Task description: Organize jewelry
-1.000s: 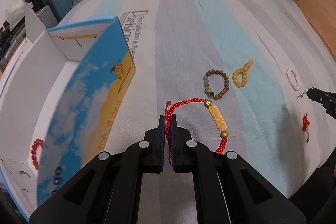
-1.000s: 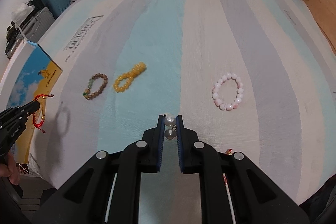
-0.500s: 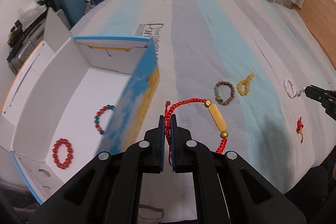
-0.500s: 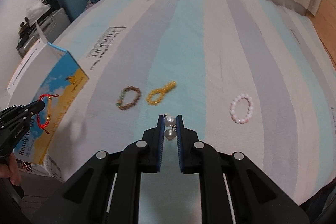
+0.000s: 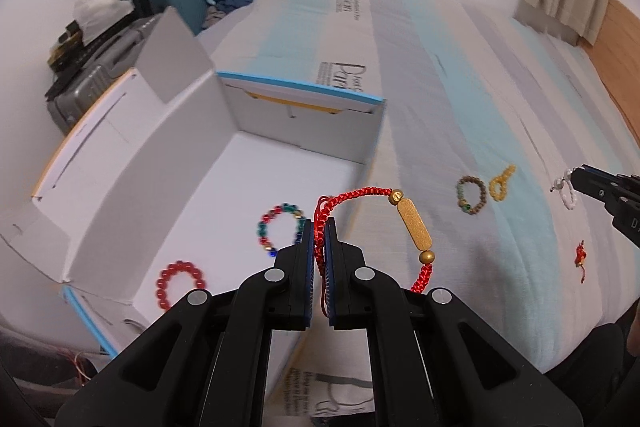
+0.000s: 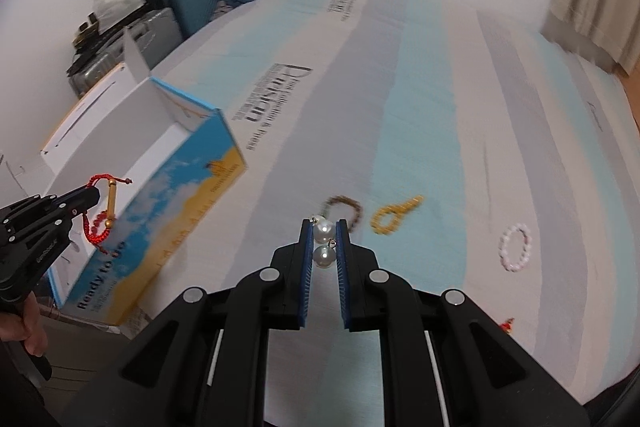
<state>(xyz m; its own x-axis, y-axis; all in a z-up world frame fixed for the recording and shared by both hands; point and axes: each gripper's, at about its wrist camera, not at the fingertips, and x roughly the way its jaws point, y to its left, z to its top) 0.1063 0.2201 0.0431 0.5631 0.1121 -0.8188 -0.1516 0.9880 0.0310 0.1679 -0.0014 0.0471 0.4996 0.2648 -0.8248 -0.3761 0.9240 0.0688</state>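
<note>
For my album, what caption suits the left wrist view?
Left hand-held gripper carries a red cord bracelet over an open box holding two beaded bracelets.

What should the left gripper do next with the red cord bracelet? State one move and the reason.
Probably carry it further over the open white box and release. The left gripper is shut on the red cord bracelet, which hangs near the box's edge; two bead bracelets already lie inside.

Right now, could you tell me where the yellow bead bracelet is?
The yellow bead bracelet lies on the striped bedspread, between the brown bead bracelet on its left and the pink bead bracelet on its right.
</note>
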